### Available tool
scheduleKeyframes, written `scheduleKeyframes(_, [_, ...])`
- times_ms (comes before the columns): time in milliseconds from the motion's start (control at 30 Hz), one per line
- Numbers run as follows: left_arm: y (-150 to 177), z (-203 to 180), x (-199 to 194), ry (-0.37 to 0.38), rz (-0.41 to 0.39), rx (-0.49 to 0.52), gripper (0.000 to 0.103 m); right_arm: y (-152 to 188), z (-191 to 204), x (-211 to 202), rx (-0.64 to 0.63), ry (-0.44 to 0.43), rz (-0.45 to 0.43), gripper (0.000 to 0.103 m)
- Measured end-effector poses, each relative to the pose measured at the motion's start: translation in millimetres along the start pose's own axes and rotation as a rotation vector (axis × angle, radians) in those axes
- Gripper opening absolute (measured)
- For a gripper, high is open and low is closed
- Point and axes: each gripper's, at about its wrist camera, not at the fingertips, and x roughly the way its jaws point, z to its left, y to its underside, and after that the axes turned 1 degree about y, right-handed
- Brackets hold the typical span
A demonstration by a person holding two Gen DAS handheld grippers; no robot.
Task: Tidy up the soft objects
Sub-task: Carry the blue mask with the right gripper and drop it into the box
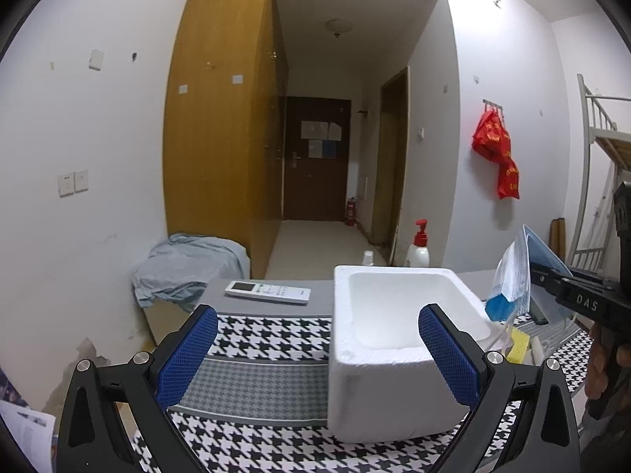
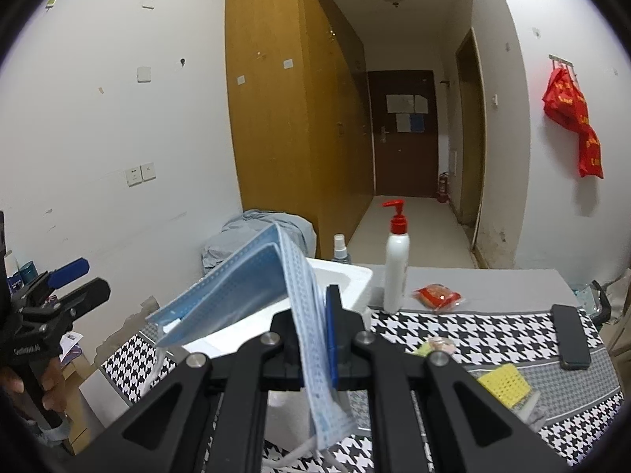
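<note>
One stack of face masks [image 2: 252, 287], clamped in the right gripper [image 2: 319, 335] above the foam box [image 1: 398, 315], awaits carrying over and release inside; left gripper [image 1: 315, 354], jaws apart, holds nothing.

"DAS" on right claw [image 1: 530, 272]
</note>
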Motion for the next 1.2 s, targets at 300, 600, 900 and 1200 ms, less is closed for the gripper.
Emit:
scheduleKeyframes(300, [10.0,9.9,-4.2,-0.039,0.003,-0.005,0.102,-11.5,14.0,21.3,-0.025,-0.035,0.014,0.011])
scheduleKeyframes(600, [17.9,17.1,-8.3,-0.054,0.010,-0.023,0.102,-20.1,24.9,43.0,-0.044,-0.057,0.041,0.011])
scheduleKeyframes(900, [19.0,23.4,-11.1,-0.068,0.011,-0.031,0.102,-21.8,36.6,71.5,-0.085,-0.039,0.110,0.011])
scheduleKeyframes(1200, [21.0,27.4,-12.6,-0.073,0.010,-0.035,0.102,-17.0,42.9,85.4,-0.109,0.004,0.164,0.076])
